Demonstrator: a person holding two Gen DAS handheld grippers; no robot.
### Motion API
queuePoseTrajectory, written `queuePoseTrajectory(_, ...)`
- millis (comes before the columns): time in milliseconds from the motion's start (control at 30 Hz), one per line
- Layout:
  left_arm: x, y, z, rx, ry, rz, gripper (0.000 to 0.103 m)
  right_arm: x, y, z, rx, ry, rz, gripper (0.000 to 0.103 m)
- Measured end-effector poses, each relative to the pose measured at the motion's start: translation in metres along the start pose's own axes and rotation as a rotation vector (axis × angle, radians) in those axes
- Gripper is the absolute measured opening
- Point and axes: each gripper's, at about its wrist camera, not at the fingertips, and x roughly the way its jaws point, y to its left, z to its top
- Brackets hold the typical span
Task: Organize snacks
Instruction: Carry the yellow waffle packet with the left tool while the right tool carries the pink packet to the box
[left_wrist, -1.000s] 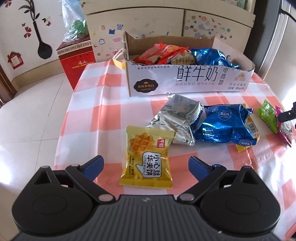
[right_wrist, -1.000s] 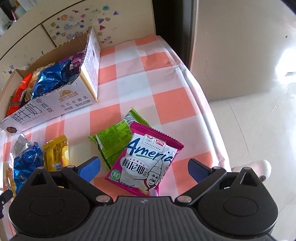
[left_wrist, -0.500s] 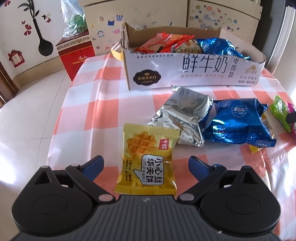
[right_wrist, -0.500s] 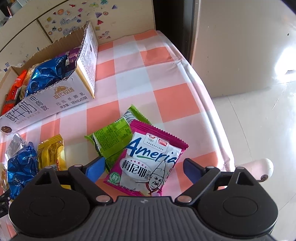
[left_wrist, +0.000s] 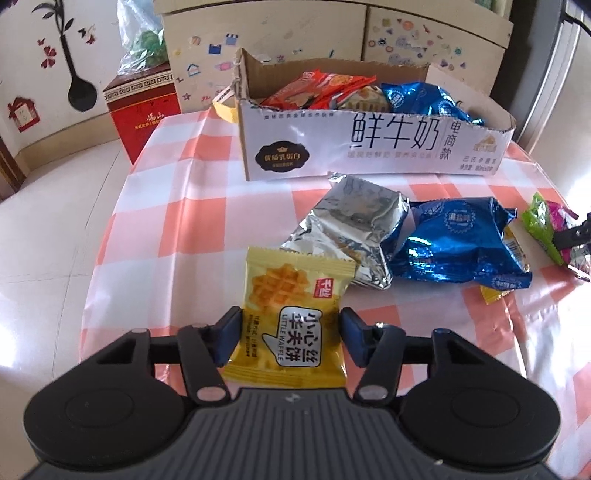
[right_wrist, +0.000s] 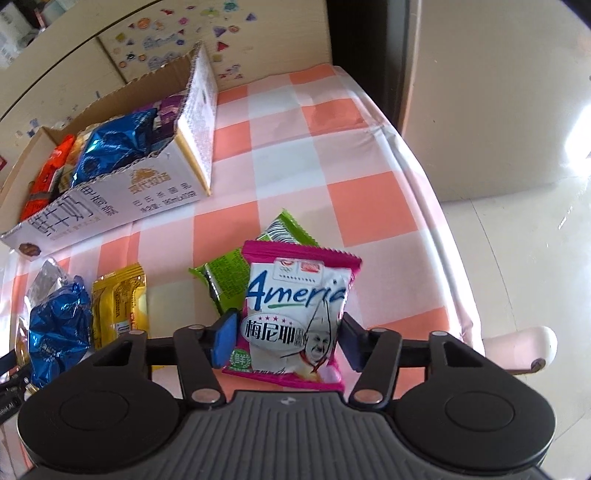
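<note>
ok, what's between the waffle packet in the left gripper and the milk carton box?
Left wrist view: beyond the yellow waffle packet, a crumpled silver foil packet, then bare checked tablecloth up to the carton box.

Both grippers have closed since before: left gripper (left_wrist: 291, 338) now pinches the yellow waffle packet (left_wrist: 291, 317), right gripper (right_wrist: 286, 339) the magenta-edged white packet (right_wrist: 295, 314).

Each hand-held gripper, left (left_wrist: 290, 338) and right (right_wrist: 286, 341), has a ribbed black body, silver screws and blue fingertip pads (left_wrist: 229, 334).
</note>
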Motion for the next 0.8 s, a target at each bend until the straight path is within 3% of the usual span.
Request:
queuePoseTrajectory(133,-0.004,0.003,-0.003,-0.015,-0.002,0.021,0.055,-0.005,0.002,-0.001,-0.030,-0.014,0.005,0.059)
queuePoseTrajectory(433,-0.030,0.005,0.002,-0.058,-0.057,-0.012,0.055,-0.027,0.014,-0.003,-0.108,-0.069,0.061,0.058)
queuePoseTrajectory(800,-0.058,-0.014,0.008,0.014,-0.152,0.025,0.055,-0.041,0.043,-0.015,-0.273,-0.113,0.097,0.058)
